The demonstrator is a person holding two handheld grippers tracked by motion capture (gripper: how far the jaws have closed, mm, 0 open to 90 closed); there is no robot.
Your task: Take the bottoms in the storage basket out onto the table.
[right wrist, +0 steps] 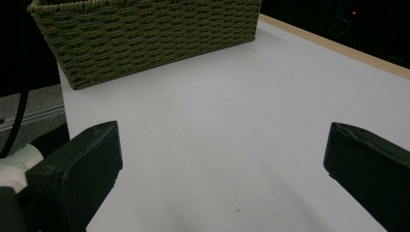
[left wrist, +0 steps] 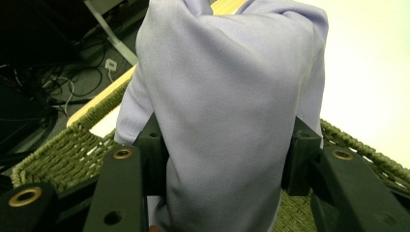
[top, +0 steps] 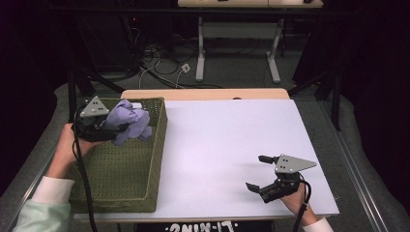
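Lavender cloth (top: 129, 122) is held bunched in the left gripper (top: 115, 129), above the far end of the woven green basket (top: 121, 183) at the left of the white worktop (top: 222, 145). In the left gripper view the cloth (left wrist: 222, 111) is seen pinched between the black jaws, which are clamped on a thick gathered wad, with folds standing up past the jaws and loose edges hanging to either side over the basket rim (left wrist: 72, 140).

Handling, as judged: the cloth is taken to be light, soft and limp, with a smooth, faintly sheened weave that may be somewhat slippery. No fragility is expected. Shape is not kept; whatever is left ungripped will droop and trail. A hold on a bundled mass, as here, is judged more secure than a pinch on a single edge, from which thin fabric could slide. Trailing corners could be snagged on the coarse basket weave.

The right gripper (top: 263, 173) is held low over the near right of the worktop, well apart from the basket, its jaws spread wide with nothing between them; bare worktop (right wrist: 217, 135) is seen between its pads
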